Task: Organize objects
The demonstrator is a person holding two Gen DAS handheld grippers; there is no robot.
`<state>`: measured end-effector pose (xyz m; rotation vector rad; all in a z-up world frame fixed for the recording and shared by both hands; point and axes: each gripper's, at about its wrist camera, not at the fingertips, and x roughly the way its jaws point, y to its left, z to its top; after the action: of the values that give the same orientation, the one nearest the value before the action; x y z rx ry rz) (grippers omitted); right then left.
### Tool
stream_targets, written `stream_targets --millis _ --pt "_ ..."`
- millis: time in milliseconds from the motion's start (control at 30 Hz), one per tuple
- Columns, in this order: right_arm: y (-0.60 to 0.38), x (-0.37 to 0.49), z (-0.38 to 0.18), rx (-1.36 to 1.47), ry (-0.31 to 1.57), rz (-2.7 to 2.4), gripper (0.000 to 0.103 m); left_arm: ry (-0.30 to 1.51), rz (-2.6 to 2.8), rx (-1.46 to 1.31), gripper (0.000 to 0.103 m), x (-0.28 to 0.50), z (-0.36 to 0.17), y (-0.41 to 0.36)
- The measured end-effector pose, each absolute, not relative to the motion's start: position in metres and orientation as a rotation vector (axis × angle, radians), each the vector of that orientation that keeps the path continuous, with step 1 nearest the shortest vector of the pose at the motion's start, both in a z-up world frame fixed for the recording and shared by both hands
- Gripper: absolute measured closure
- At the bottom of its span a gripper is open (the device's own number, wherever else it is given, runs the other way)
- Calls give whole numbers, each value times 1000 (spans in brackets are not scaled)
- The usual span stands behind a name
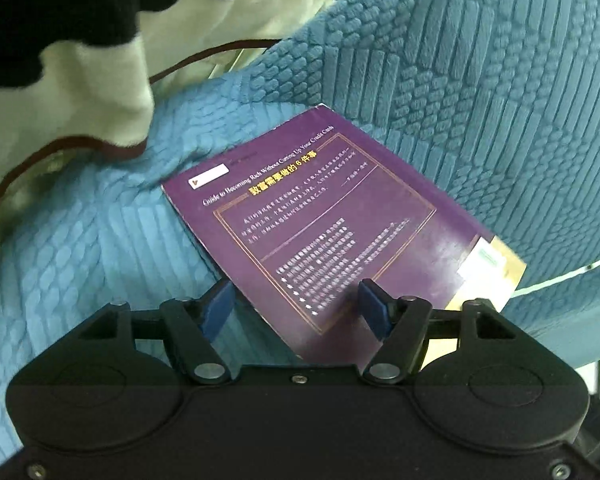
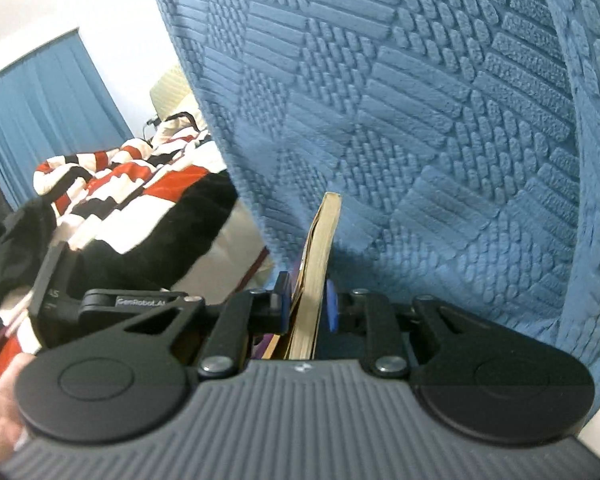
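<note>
I have the book clamped in my right gripper: its two blue pads press on either side of the yellowed page block, and the book stands on edge between them, rising away from the camera toward the blue textured blanket. The grip sits at one edge of the book, near the spine end as far as I can tell.

My left gripper is spread apart and holds nothing. Its fingers hang just over the near corner of the book's purple cover, one pad off the cover's left edge and the other above the printed text; I cannot tell whether that pad touches the cover. From this side the book lies tilted against the blanket, with a fold of blanket rising behind its far edge.

Beyond the book to the left is a striped red, black and white cover, and further back a blue curtain.

As for progress, I judge this to be early: one book is picked up from the blanket, but it is not yet put anywhere, and I see no shelf, stack or box from here. What remains is carrying the book to its place and setting it down. With the grip on one edge only, the book could swing, so the left gripper may be needed for support.
</note>
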<state>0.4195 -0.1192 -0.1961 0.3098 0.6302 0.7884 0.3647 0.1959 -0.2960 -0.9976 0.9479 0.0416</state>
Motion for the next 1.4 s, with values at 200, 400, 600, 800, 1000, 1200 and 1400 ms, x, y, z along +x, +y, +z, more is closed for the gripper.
stream_targets --millis 200,400,600,800,1000,1200,1400 --pt "-103 397 -186 290 614 775 82 947 53 -1087 28 351 -302 215" --pt "-106 382 -186 318 642 693 82 941 89 -1084 27 337 -295 225" --pt "-111 383 -188 512 712 604 83 943 -29 -1338 16 306 -309 215" --pt "-103 379 -180 639 742 550 83 882 -41 -1596 13 287 -330 211" --pt "-91 376 -173 733 770 503 83 806 -76 -1836 14 279 -351 199" --pt "-92 372 -176 798 786 465 83 699 -103 -1985 46 277 -360 194" --pt "-102 379 -184 814 795 443 83 733 -47 -1921 71 280 -352 199"
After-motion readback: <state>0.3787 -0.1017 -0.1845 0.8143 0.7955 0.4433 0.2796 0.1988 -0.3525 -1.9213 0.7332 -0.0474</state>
